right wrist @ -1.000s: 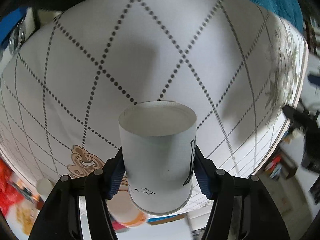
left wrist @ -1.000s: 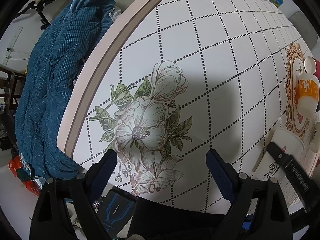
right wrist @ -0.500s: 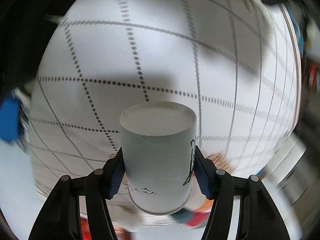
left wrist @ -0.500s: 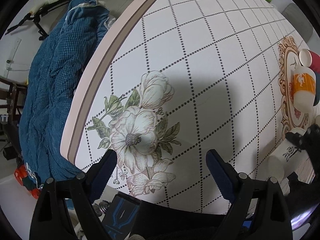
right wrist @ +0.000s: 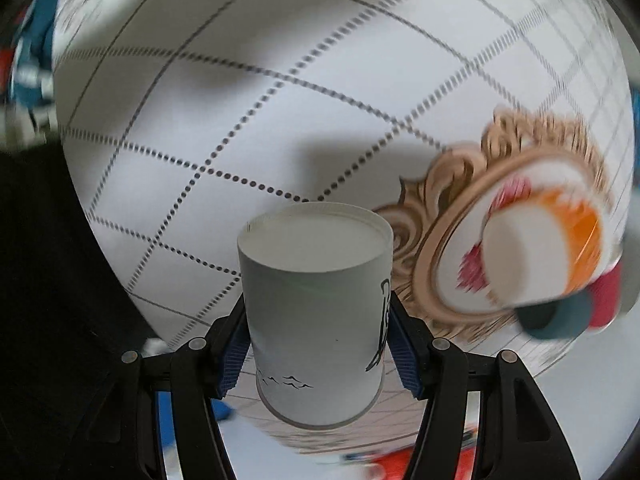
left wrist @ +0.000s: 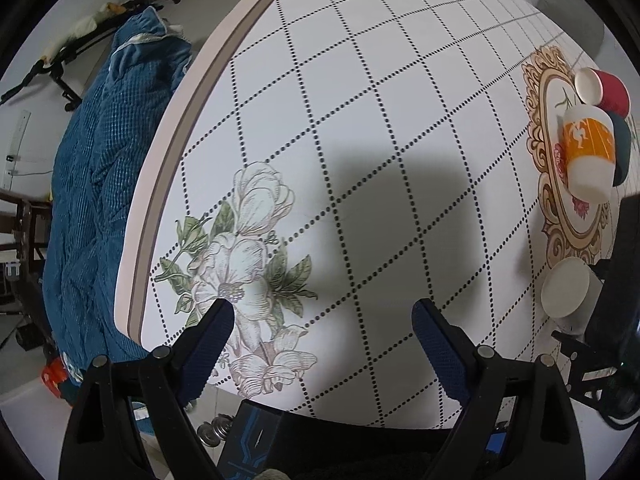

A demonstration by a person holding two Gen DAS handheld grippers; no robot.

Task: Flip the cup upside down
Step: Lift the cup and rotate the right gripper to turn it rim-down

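My right gripper [right wrist: 316, 344] is shut on a white paper cup [right wrist: 316, 312] with black ink drawings; its closed base points away from me, toward the table, and its rim is near the camera. The cup is held above the tablecloth. In the left wrist view the same cup [left wrist: 566, 294] shows at the right edge, its round base facing me, with the right gripper's black body beside it. My left gripper [left wrist: 322, 328] is open and empty, low over the flower print near the table's front edge.
A white tablecloth [left wrist: 360, 100] with dotted diamonds covers the table. An orange-and-white cup [left wrist: 588, 152], a red cup [left wrist: 604, 88] and a dark teal cup [left wrist: 622, 148] stand upside down on the gold-framed print. A blue quilt [left wrist: 92, 200] lies past the left edge.
My right gripper has turned the cup over and swung it toward the other cups; the view is motion-blurred. The left gripper has shifted slightly and stays open.
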